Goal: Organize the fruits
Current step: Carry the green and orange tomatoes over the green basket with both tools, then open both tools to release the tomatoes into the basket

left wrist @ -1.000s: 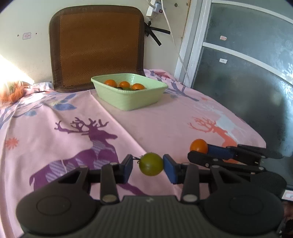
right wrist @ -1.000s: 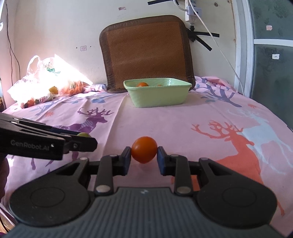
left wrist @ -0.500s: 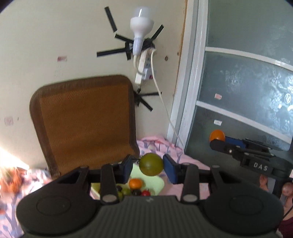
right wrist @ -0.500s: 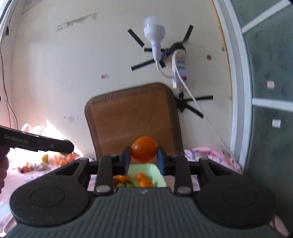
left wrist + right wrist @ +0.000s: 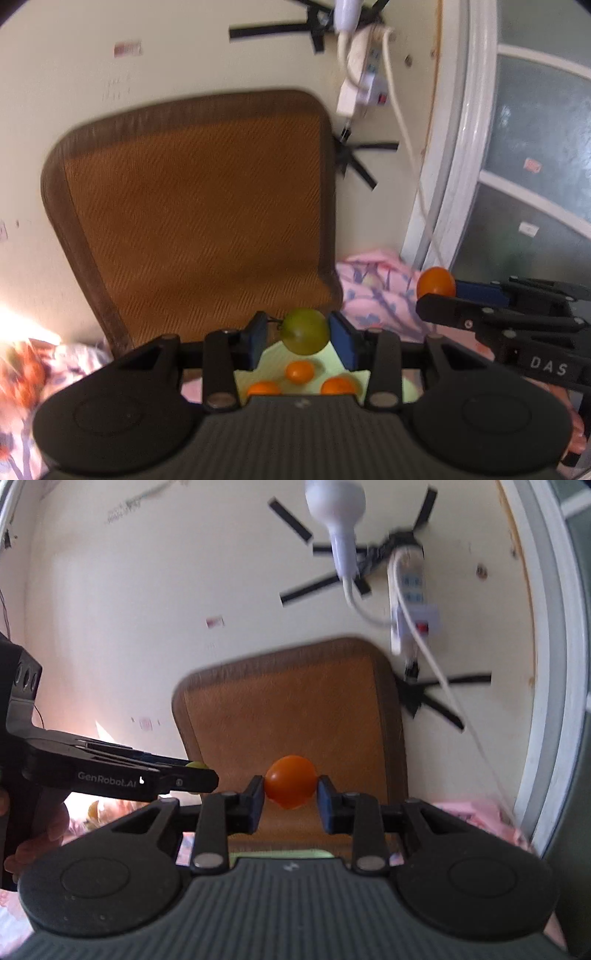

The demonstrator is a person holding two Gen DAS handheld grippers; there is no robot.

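My left gripper [image 5: 301,338] is shut on a green tomato [image 5: 304,331] and holds it in the air above the light green bowl [image 5: 354,378]. The bowl holds three orange tomatoes [image 5: 300,371]. My right gripper [image 5: 291,794] is shut on an orange tomato [image 5: 291,787], also held up high. In the right wrist view only the bowl's near rim [image 5: 280,854] shows under the gripper. The right gripper with its orange tomato [image 5: 436,281] shows at the right of the left wrist view. The left gripper [image 5: 195,773] shows at the left of the right wrist view.
A brown woven cushion [image 5: 195,218] leans on the wall behind the bowl. A power strip [image 5: 364,83] with cables and a bulb [image 5: 338,513] hang on the wall. A glass door [image 5: 532,184] stands at the right. A bag of fruit [image 5: 22,369] lies at the far left on the pink cloth [image 5: 373,295].
Both grippers have lifted off the table and moved forward toward the bowl, each keeping its tomato. The bowl now sits just beneath the left gripper's fingers.
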